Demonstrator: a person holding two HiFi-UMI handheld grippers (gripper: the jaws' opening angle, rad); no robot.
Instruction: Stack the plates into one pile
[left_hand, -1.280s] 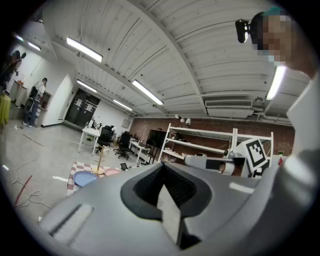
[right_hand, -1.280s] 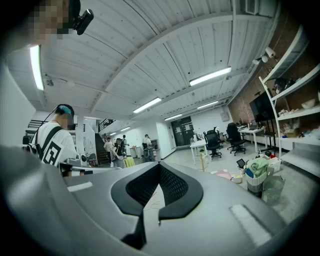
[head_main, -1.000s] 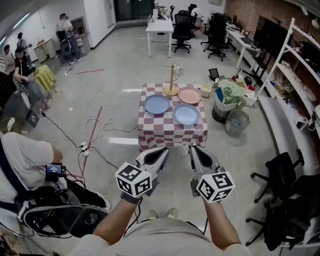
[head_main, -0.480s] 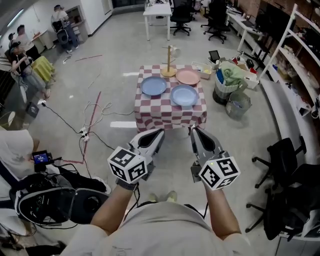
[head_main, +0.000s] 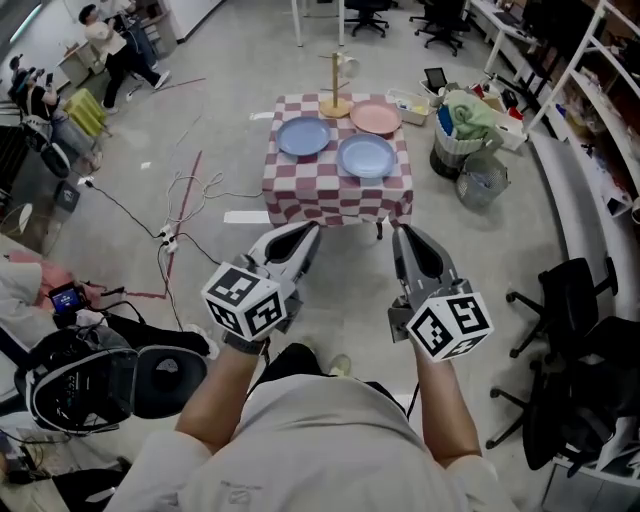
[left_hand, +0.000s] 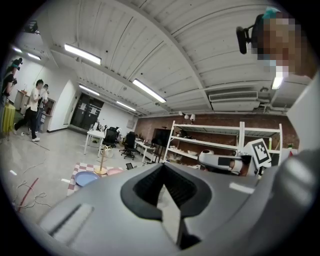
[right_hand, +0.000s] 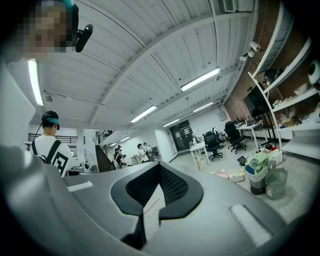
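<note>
Change since a second ago: the table (head_main: 335, 200) has climbed toward the top of the head view, and both grippers sit lower and wider apart. Judged a walk-up to the work.

Left gripper (head_main: 308, 232): jaws closed tip to tip, nothing between them. Right gripper (head_main: 402, 236): the same, closed and empty. Both point to 12 o'clock at the table and are well short of it. They are probably held shut for carrying, since no plate is in reach.

Plates: three, all apart, none stacked.
- blue plate (head_main: 303, 136) at 10 o'clock of the top
- second blue plate (head_main: 366, 155) at 4 o'clock, near the front edge
- pink plate (head_main: 376, 117) at 1 o'clock

Stand (head_main: 334, 85): at 12 o'clock, just beside the pink plate.

Room: bare floor lies between the grippers and the near edge. Cables (head_main: 185, 215) lie at 9 o'clock of the table and bins (head_main: 470, 150) at 3 o'clock. A chair (head_main: 560, 300) is at 3 o'clock of the right gripper. The front approach is judged clearest.
</note>
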